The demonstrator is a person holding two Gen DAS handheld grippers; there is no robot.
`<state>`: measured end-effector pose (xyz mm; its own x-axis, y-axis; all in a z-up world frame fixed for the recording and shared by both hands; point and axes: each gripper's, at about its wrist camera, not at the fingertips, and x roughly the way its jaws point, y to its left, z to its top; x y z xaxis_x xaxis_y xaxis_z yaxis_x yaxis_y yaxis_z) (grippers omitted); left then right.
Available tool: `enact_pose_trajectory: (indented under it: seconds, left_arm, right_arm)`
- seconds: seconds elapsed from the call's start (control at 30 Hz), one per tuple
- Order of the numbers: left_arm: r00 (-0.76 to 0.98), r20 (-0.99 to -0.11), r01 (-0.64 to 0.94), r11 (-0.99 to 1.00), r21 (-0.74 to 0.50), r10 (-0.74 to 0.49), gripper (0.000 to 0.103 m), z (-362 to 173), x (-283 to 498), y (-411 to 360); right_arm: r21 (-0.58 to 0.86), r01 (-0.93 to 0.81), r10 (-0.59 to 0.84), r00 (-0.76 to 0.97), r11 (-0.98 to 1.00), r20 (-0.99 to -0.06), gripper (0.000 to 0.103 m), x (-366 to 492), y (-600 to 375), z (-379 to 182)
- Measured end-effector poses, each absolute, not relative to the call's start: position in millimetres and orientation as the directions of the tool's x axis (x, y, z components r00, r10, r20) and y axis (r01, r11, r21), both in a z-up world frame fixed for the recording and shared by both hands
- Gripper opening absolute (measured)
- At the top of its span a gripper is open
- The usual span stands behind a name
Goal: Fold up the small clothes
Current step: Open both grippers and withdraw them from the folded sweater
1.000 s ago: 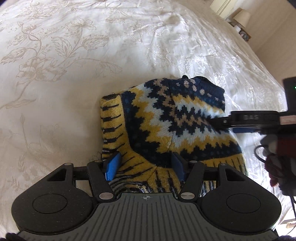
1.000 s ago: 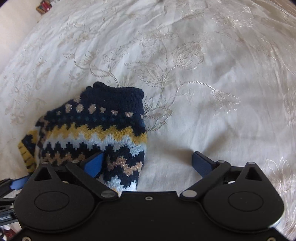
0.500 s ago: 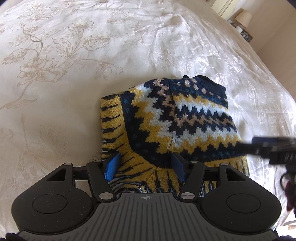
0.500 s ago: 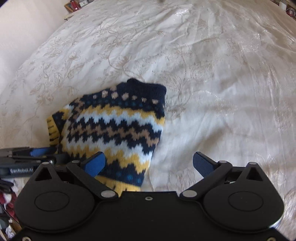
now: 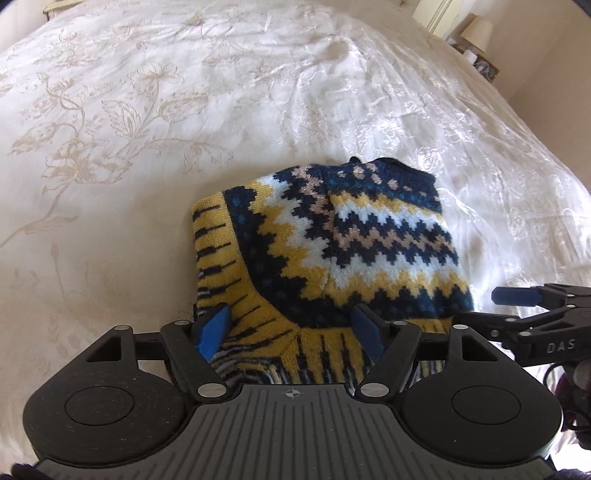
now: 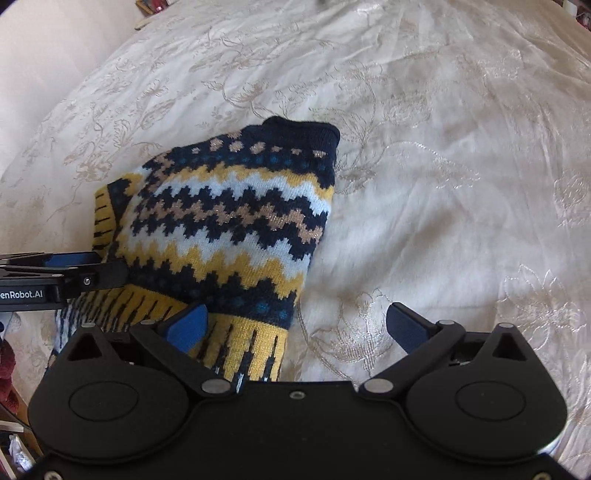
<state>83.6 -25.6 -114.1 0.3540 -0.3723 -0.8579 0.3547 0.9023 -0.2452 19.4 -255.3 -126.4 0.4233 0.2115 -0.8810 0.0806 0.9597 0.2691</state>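
A small knitted sweater [image 5: 332, 254] with navy, yellow, white and tan zigzag bands lies folded on the bed; it also shows in the right wrist view [image 6: 229, 221]. My left gripper [image 5: 290, 328] is open, its blue pads astride the sweater's near yellow hem, not closed on it. My right gripper [image 6: 295, 325] is open and empty, its left pad over the hem's near right corner and its right pad over bare bedspread. Each gripper shows at the edge of the other's view, the right one [image 5: 532, 306] and the left one [image 6: 62, 269].
The sweater lies on a cream bedspread [image 5: 184, 110] with an embroidered floral pattern. A bedside table with a lamp [image 5: 476, 33] stands past the bed's far right corner. A wall [image 6: 44, 48] runs along the bed's far left side.
My right gripper has pulled back from over the sweater toward its near right corner, staying open. My left gripper has opened a little wider and drawn back slightly. The sweater has not moved.
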Motion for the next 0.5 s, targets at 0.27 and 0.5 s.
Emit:
enact_pose_trajectory:
  seconds: [0.27, 0.5]
  left_arm:
    - [0.452, -0.808, 0.314, 0.915, -0.252, -0.377, 0.099, -67, 38, -21]
    - [0.591, -0.742, 0.250, 0.947, -0.203, -0.315, 0.100, -12, 11, -27]
  right_arm:
    - [0.275, 0.003, 0.224, 0.572, 0.961, -0.789, 0.102, -22, -260, -76]
    - [0.241, -0.013, 0.190, 0.661, 0.970, -0.726, 0.102, -39, -261, -42]
